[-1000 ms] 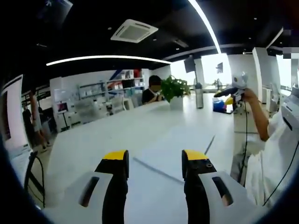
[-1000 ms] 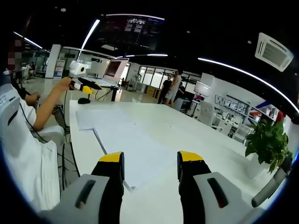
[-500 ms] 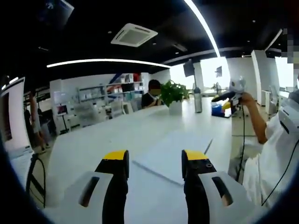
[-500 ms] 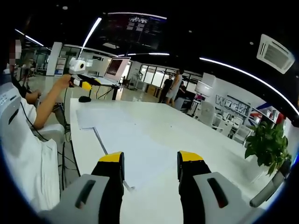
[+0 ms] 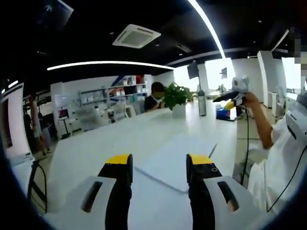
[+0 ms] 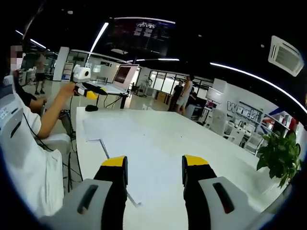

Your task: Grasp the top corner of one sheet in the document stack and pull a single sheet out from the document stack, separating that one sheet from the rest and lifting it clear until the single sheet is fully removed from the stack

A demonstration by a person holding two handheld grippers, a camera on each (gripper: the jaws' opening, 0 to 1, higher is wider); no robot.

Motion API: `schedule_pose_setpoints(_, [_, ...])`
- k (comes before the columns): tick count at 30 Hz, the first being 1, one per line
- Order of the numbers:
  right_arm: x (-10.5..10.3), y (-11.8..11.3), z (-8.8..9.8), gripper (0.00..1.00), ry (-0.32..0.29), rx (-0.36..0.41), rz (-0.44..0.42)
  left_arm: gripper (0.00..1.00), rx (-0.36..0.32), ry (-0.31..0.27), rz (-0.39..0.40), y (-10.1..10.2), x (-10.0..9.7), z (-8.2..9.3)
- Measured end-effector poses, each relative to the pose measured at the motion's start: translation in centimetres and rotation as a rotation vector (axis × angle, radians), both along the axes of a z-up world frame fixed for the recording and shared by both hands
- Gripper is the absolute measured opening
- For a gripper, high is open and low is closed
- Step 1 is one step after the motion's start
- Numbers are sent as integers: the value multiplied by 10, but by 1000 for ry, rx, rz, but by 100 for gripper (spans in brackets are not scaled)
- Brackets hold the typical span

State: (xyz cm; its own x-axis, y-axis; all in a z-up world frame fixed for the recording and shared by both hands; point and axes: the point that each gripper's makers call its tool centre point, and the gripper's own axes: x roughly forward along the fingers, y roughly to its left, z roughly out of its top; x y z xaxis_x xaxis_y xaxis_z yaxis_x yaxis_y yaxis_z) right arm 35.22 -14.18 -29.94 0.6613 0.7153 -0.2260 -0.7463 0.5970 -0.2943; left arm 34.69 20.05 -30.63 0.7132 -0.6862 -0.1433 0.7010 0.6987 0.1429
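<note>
- Document stack (image 5: 177, 158) flat on the table (image 5: 96, 148), ahead of the left gripper (image 5: 159, 166).
- Potted plant (image 5: 177, 98) behind the stack, toward the far table end.
- Right gripper (image 6: 154, 167) above the stack's near part (image 6: 144, 163).

Open-plan office: long white table (image 5: 144, 139), shelves (image 5: 103, 93)
</note>
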Motion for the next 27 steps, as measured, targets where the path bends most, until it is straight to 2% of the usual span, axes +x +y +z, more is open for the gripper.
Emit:
schedule_pose_setpoints(9, [3, -7, -8, 45, 19, -5, 4, 45, -14, -5, -35, -9, -11, 6])
schedule_pose_setpoints(16, [2, -9, -4, 45, 15, 16, -3, 45, -11, 0, -30, -16, -11, 5])
schedule_pose_setpoints(27, [2, -9, -4, 45, 12, 15, -12, 45, -11, -3, -12, -10, -9, 7])
